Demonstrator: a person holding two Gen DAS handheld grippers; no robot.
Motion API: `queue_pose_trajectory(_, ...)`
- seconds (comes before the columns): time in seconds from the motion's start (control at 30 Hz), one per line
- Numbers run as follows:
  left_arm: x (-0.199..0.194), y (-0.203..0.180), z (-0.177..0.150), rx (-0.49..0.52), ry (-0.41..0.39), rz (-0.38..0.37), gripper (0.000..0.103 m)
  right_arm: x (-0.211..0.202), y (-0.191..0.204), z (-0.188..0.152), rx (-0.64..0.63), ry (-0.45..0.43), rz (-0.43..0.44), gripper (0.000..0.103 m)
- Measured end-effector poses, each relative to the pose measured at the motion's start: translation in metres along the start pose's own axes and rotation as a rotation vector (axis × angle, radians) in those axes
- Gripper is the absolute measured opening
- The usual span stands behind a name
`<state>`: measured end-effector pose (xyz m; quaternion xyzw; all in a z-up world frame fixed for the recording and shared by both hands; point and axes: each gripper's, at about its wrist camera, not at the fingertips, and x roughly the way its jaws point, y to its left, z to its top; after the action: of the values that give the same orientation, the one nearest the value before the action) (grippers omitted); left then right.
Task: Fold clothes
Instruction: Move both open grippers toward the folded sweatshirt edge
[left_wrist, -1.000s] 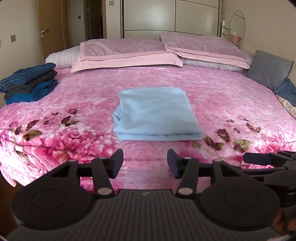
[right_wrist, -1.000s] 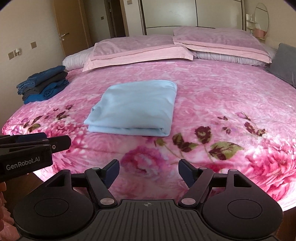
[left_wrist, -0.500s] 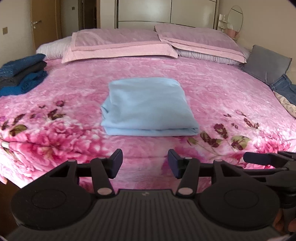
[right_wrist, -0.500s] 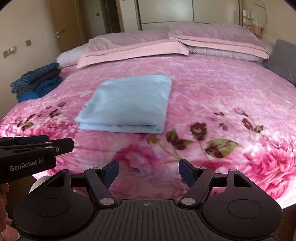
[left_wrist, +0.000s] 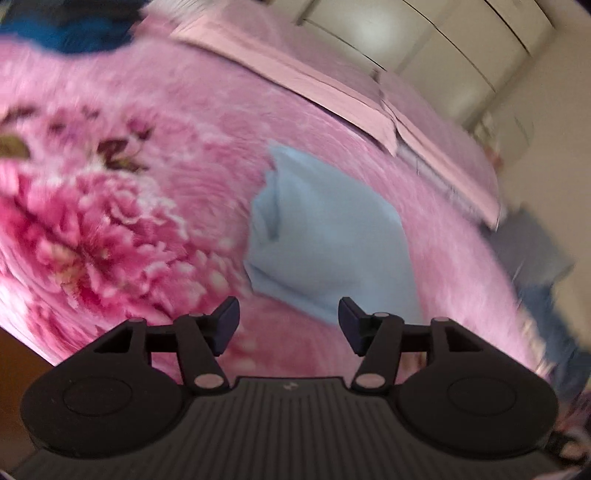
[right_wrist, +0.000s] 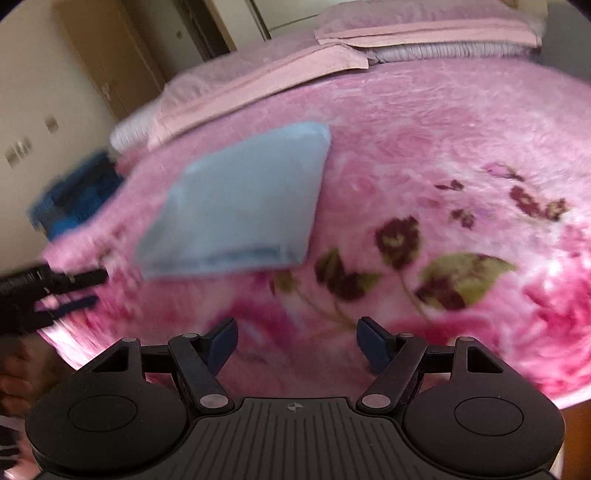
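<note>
A folded light-blue garment (left_wrist: 328, 236) lies in the middle of the pink floral bed (left_wrist: 122, 206); it also shows in the right wrist view (right_wrist: 240, 199). My left gripper (left_wrist: 289, 325) is open and empty, tilted, just short of the garment's near edge. My right gripper (right_wrist: 297, 345) is open and empty above the bed's front edge, well short of the garment. The left gripper's fingers (right_wrist: 70, 278) show at the left of the right wrist view. Both views are motion-blurred.
A stack of dark blue folded clothes (right_wrist: 74, 199) sits at the bed's left side, also seen in the left wrist view (left_wrist: 74, 33). Pink pillows (right_wrist: 406, 26) line the headboard. A grey cushion and jeans (left_wrist: 546, 295) lie at the right.
Both grippers have moved in toward the bed and garment. The left one has rolled sharply, so its view is tilted. The garment has not moved. Both stay open.
</note>
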<state>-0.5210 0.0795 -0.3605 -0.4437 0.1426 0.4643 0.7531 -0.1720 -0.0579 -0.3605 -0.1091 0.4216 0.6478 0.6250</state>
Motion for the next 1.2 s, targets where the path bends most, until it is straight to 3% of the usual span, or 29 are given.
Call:
queue_pose_trajectory(0.07, 0.01, 0.013, 0.011, -0.063, 0.008, -0.023, 0.056, 0.005, -0.015, 0.013, 0.077, -0.013, 0.052, 0.074)
queue_pose_trajectory(0.3, 0.04, 0.027, 0.022, -0.123, 0.045, -0.06, 0.056, 0.034, -0.049, 0.038, 0.251, 0.016, 0.142, 0.074)
queue_pose_trajectory(0.6, 0.06, 0.031, 0.051, -0.103, 0.035, -0.079, 0.056, 0.055, -0.05, 0.054, 0.241, 0.029, 0.158, 0.074)
queue_pose_trajectory(1.2, 0.058, 0.046, 0.018, -0.235, 0.065, -0.105, 0.056, 0.06, -0.041, 0.05, 0.208, 0.039, 0.126, 0.074)
